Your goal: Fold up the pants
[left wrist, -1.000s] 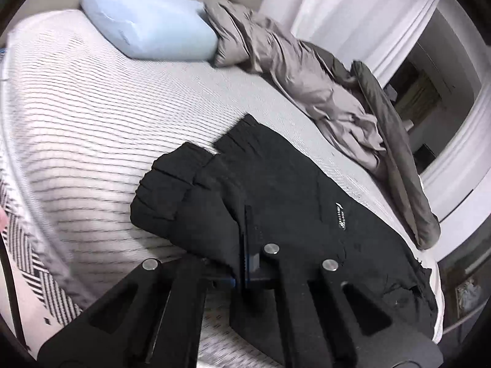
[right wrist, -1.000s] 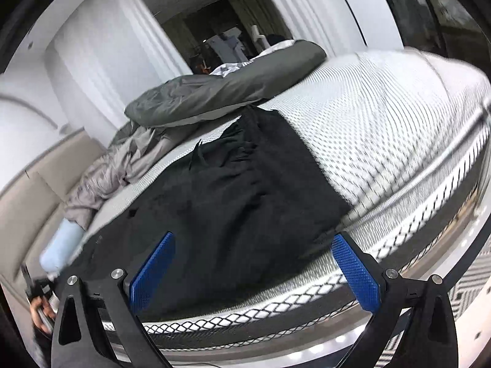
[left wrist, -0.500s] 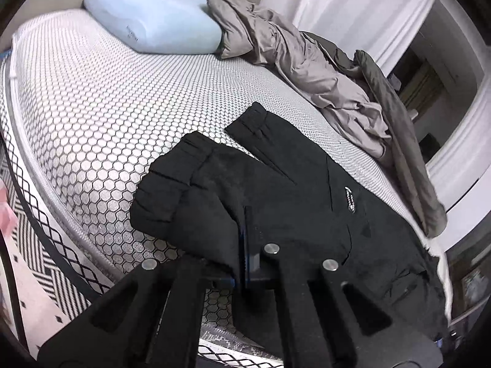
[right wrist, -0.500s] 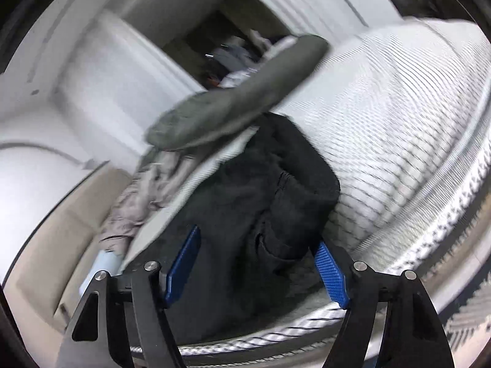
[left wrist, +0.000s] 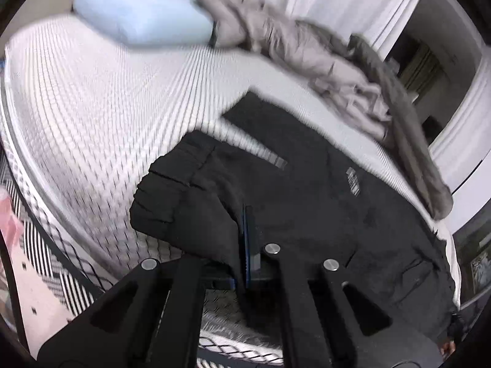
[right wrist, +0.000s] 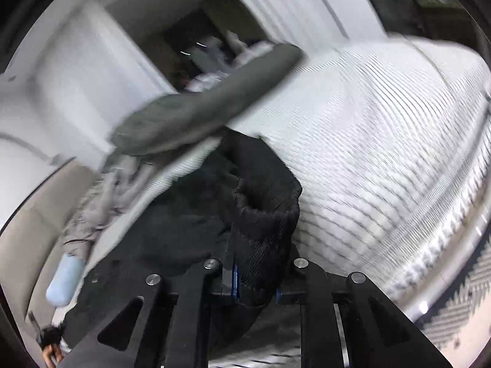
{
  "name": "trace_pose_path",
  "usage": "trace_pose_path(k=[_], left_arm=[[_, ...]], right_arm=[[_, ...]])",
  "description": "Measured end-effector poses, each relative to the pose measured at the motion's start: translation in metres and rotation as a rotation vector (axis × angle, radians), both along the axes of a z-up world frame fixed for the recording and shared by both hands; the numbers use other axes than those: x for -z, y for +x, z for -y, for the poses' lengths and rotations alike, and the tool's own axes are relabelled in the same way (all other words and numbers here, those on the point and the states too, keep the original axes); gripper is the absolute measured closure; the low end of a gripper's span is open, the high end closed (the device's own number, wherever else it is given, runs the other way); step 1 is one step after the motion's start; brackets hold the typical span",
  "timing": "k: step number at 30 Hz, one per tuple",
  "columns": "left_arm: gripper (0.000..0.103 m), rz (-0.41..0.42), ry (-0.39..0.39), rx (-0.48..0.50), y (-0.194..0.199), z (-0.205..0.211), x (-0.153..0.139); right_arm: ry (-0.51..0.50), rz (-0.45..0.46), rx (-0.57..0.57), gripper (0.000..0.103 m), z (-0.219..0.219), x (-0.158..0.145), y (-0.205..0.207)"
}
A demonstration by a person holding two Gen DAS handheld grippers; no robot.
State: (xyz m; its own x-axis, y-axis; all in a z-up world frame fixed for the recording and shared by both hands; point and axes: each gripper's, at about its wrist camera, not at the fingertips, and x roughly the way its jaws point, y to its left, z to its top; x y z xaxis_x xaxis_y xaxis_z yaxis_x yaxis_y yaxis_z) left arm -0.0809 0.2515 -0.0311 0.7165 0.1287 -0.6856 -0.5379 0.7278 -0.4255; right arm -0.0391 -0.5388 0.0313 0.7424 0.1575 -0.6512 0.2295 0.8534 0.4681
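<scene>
Bare patterned mattress [left wrist: 92,116] lies open to your left; the pillow [left wrist: 144,21] and rumpled duvet [left wrist: 337,61] line its far side. The black pants [left wrist: 307,190] lie along the bed's near edge. Your left gripper [left wrist: 247,245] is clamped on a leg fold. Your right gripper [right wrist: 254,279] pinches the bunched waistband.

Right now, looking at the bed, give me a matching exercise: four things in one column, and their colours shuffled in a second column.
Things:
1. pants
2. pillow
3. mattress cover
4. crumpled blanket

Colours:
A. light blue
B. white with a fine pattern
C. grey-beige
D. black

Pairs: 1-D, 2-A, 3-B, 4-C
</scene>
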Motion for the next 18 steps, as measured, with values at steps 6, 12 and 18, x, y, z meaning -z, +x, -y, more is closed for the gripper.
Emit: trace_pose_path(k=[6, 12, 18], left_arm=[[0.092, 0.025, 0.048, 0.022, -0.006, 0.004, -0.018], [0.019, 0.042, 0.132, -0.084, -0.026, 0.000, -0.051], [0.001, 0.094, 0.137, -0.039, -0.041, 0.001, -0.072]], right_arm=[[-0.108, 0.005, -0.010, 0.053, -0.013, -0.019, -0.003], [-0.238, 0.078, 0.046, 0.036, -0.018, -0.067, -0.027], [-0.242, 0.124, -0.045, 0.031, -0.035, -0.101, -0.033]])
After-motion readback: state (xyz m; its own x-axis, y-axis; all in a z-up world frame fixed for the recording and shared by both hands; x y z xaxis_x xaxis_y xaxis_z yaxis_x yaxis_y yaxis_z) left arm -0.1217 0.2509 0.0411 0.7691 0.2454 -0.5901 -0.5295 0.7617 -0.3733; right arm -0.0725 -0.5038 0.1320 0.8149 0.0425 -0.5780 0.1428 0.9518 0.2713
